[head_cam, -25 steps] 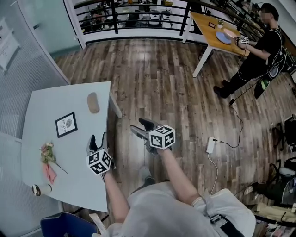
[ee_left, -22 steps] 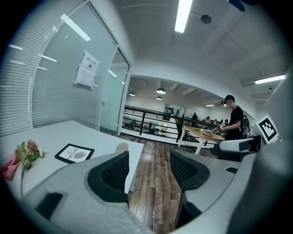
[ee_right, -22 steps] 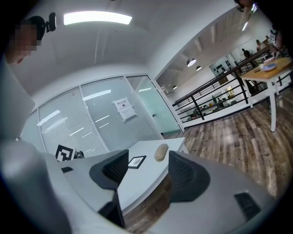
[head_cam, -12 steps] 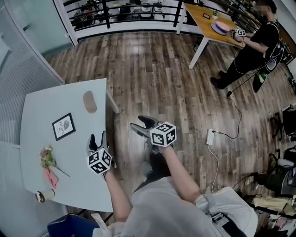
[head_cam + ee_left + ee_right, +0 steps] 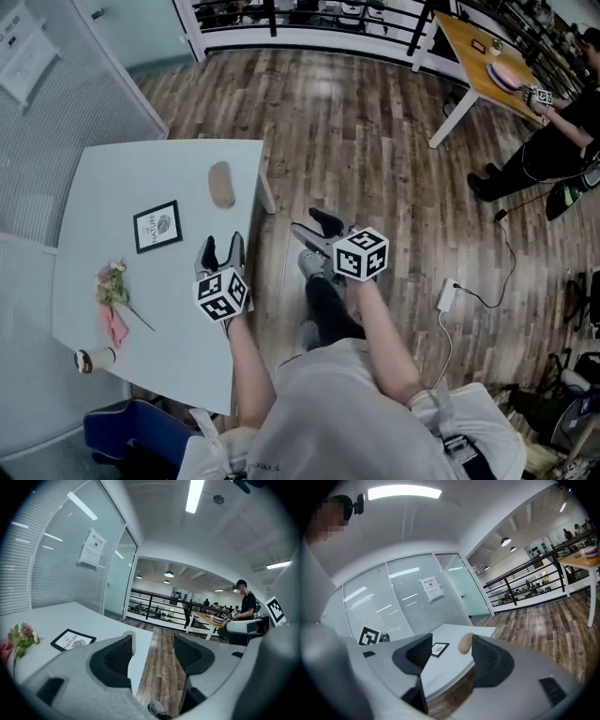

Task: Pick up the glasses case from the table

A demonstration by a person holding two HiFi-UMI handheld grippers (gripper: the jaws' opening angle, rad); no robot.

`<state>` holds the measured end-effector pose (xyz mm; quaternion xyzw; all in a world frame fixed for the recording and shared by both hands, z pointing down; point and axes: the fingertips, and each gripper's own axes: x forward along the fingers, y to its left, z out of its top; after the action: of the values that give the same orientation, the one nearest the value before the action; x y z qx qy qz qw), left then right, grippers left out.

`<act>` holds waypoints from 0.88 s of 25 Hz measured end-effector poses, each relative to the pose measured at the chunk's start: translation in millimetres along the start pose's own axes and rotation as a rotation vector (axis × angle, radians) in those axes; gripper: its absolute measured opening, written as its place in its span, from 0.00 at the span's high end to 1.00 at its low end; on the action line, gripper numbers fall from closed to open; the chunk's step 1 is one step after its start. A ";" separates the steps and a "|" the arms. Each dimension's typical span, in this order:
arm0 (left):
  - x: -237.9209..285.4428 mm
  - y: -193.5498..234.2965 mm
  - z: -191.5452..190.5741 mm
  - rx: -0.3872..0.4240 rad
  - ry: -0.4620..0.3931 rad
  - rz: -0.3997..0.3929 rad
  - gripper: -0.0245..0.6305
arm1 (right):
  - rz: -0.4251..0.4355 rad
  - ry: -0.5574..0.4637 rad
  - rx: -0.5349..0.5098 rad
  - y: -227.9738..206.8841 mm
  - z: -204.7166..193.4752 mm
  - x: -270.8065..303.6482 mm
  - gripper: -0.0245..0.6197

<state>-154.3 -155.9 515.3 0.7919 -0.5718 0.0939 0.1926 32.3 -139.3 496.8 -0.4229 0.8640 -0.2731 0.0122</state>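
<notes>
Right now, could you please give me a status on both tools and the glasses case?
Left tool open, empty, at table edge. Right tool open, empty, over floor. Glasses case untouched on table ahead. Framed card beside it, apart.

A black-framed card (image 5: 72, 640) lying on the white surface (image 5: 56, 616) carries the word "NATURE" in capitals; the line above it is too small to read. The print on the paper sheet (image 5: 93, 548) stuck to the glass wall (image 5: 56, 578) is illegible.

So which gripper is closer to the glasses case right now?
Left. The left gripper hangs over the table short of the glasses case; the right gripper is off the table, over floor.
</notes>
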 end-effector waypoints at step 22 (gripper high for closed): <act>124.7 112.8 20.8 -0.101 0.013 0.143 0.57 | 0.068 0.144 -0.025 -77.7 30.2 148.3 0.56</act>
<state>-221.1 -303.6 564.7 0.7377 -0.6297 0.0834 0.2287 1.0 -300.9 539.7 -0.3728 0.8798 -0.2912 -0.0461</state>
